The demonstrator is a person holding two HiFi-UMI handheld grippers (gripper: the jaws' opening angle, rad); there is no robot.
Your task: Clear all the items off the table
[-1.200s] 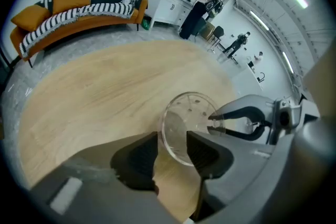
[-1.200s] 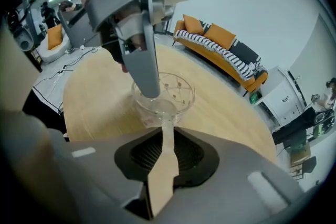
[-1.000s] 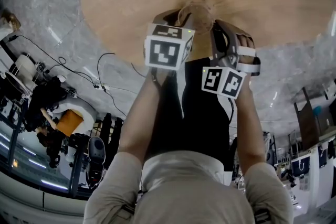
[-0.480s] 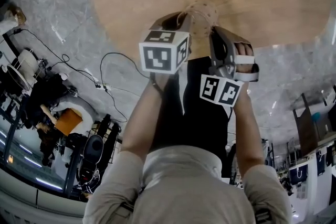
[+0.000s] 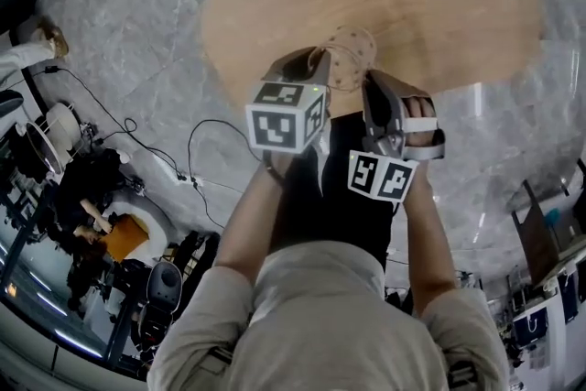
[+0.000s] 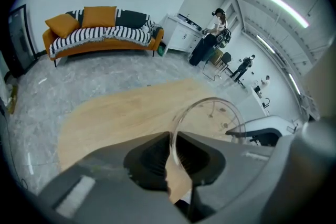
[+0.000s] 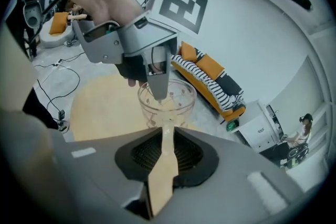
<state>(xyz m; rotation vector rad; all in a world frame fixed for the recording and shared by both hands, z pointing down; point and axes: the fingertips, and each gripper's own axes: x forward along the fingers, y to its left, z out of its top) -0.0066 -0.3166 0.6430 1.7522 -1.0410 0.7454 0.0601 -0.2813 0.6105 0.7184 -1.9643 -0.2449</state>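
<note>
A clear glass bowl (image 5: 352, 58) with small brown dots hangs above the near edge of the oval wooden table (image 5: 412, 0), held from both sides. My left gripper (image 5: 319, 61) is shut on the bowl's rim (image 6: 207, 108), which runs between its pads (image 6: 157, 157). From the opposite side, my right gripper (image 5: 370, 85) is shut on the rim too. In the right gripper view the bowl (image 7: 168, 101) stands just beyond my right gripper (image 7: 167, 132), and the left gripper (image 7: 157, 89) reaches down into it. The table top (image 6: 115, 113) is bare.
An orange sofa (image 6: 100, 34) with striped cushions stands against the far wall. Cables (image 5: 197, 156) trail over the marble floor near the table. Chairs and equipment (image 5: 101, 197) crowd the lower left. People stand by a white cabinet (image 6: 181, 34) far off.
The table has shrunk in the head view and slid right and away. The bowl stays between both grippers, now over the table's near edge instead of further in over its top.
</note>
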